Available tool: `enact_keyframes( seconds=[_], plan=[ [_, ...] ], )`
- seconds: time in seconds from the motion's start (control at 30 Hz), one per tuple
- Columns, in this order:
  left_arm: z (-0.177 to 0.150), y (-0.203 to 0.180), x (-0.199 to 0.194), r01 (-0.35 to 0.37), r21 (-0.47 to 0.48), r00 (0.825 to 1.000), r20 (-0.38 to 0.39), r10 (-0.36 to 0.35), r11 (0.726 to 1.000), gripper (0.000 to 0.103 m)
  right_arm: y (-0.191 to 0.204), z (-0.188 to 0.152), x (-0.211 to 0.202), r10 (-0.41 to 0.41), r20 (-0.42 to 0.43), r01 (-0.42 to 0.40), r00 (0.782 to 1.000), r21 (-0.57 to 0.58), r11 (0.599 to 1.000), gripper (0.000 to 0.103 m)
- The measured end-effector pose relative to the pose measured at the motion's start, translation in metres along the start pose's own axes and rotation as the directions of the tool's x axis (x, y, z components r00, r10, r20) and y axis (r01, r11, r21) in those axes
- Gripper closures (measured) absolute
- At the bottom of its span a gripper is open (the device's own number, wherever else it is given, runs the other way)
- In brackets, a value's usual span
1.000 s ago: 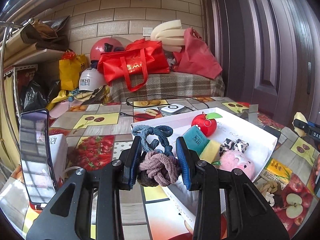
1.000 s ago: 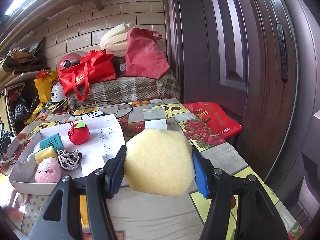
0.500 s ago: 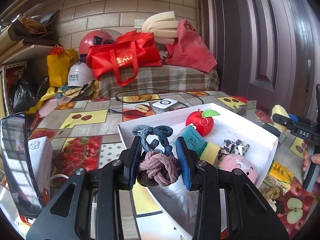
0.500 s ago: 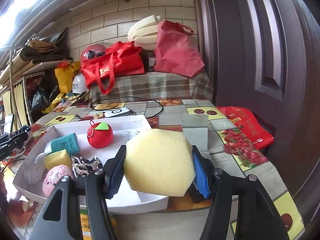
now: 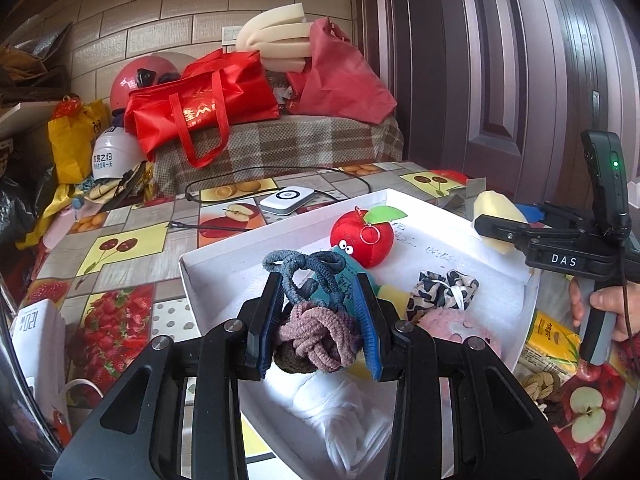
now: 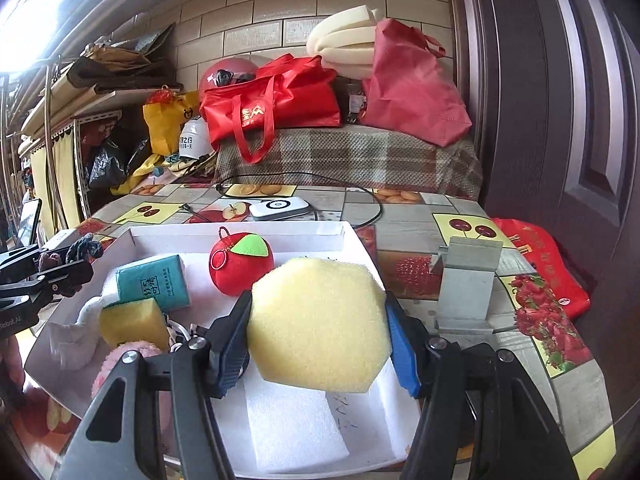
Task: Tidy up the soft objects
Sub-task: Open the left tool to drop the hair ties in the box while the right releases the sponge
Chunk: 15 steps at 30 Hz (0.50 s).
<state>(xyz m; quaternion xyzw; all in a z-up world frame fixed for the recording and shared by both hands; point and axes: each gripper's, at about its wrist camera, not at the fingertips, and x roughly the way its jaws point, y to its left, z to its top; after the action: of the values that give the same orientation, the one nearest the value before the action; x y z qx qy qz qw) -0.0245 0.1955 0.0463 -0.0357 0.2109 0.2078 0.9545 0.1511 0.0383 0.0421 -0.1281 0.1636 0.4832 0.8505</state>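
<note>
The left gripper is clamped on a knot of hair ties, held over the near corner of a white tray. The right gripper squeezes a yellow sponge above the tray's near side. Just beyond the sponge sits a red plush apple; left of it lie a teal pack and a smaller sponge.

A tan brick wall stands behind, with a dark panelled door at the right. Daylight glares from the upper left above cluttered shelves. A fruit-patterned cloth covers the surface.
</note>
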Motion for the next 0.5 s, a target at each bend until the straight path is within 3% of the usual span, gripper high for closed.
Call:
enact_keyframes(
  seconds=[0.3, 0.37, 0.43, 0.5],
  plan=[
    [0.002, -0.012, 0.007, 0.066, 0.058, 0.998, -0.024, -0.065, 0.996, 0.067, 0.007, 0.004, 0.014, 0.044, -0.043, -0.046, 0.998, -0.031, 0.998, 0.038],
    [0.003, -0.011, 0.008, 0.058, 0.052, 0.998, -0.03, -0.057, 0.997, 0.058, 0.008, 0.004, 0.017, 0.039, -0.055, -0.041, 0.998, -0.036, 0.999, 0.021],
    [0.003, -0.01, 0.005, 0.041, 0.047, 0.999, -0.015, -0.04, 0.998, 0.032, 0.008, 0.004, 0.017, 0.029, -0.053, -0.031, 0.998, -0.034, 0.999, 0.018],
    [0.002, -0.01, 0.002, 0.033, 0.049, 0.999, 0.001, -0.033, 0.998, 0.016, 0.007, 0.004, 0.014, 0.025, -0.042, -0.026, 0.999, -0.03, 0.999, 0.018]
  ],
)
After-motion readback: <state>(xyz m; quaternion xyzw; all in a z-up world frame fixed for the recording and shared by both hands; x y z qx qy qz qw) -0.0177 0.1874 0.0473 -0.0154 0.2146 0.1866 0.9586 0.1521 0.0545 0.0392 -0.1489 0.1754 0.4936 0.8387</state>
